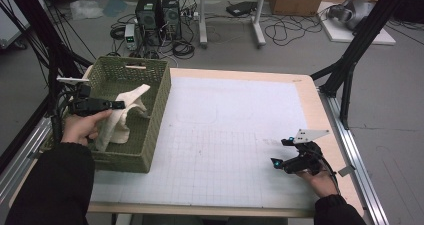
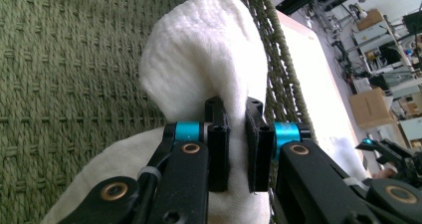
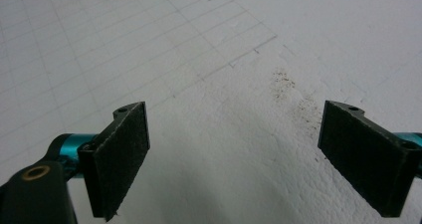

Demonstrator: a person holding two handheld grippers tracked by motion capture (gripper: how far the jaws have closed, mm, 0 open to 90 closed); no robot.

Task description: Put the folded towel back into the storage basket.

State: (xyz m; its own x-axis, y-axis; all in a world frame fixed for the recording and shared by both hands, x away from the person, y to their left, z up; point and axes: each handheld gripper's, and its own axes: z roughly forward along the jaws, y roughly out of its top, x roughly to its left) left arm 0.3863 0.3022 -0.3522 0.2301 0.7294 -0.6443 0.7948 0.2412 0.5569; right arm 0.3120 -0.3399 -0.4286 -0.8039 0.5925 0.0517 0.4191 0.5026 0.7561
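Left gripper (image 2: 238,134) up close, jaws pinched tight on a fold of white cloth (image 2: 209,64); soft, fleecy, limp, draped inside the green woven basket (image 1: 159,100) at the table's left edge. Looks like mid-lift; next, raise it clear of the rim. Right gripper (image 3: 234,154) jaws wide open, nothing between, over gridded table (image 1: 235,135).

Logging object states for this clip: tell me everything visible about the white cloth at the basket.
The white cloth is a soft, fleecy-looking cream fabric, crumpled and bunched rather than folded. It sits inside the green woven basket at the table's left edge, with one fold lifted above the rest. The left gripper is shut on that raised fold, its black jaws pinching the fabric from both sides. The lower part lies slumped in the basket, seemingly on its woven floor.
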